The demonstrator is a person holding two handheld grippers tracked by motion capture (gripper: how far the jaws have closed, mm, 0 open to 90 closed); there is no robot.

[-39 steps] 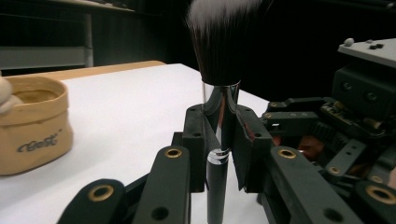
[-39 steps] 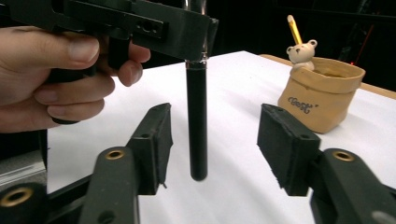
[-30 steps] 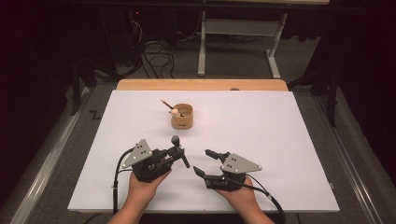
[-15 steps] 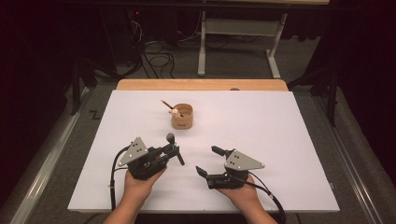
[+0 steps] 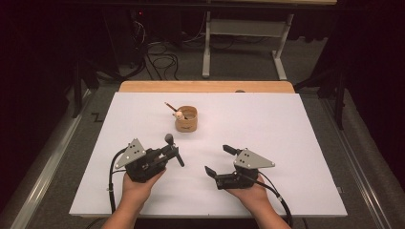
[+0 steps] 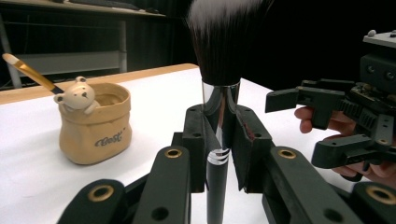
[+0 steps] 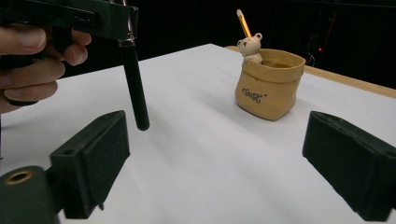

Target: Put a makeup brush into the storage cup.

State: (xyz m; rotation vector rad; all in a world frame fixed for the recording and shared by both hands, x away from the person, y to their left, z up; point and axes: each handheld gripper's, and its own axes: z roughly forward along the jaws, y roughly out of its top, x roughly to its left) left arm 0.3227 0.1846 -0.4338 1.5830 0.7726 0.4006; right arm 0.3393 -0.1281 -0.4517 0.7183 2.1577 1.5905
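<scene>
In the high view the left gripper (image 5: 168, 151) is clamped on a makeup brush (image 5: 173, 148), bristles up and away from the table (image 5: 305, 143), probably ready for the bear cup (image 5: 186, 119) beyond. The left gripper view shows its jaws pressing the brush ferrule (image 6: 219, 112). In the right gripper view the right gripper (image 7: 215, 154) stands wide and empty; its jaws have just been opening, and it has drawn back from the brush.
</scene>
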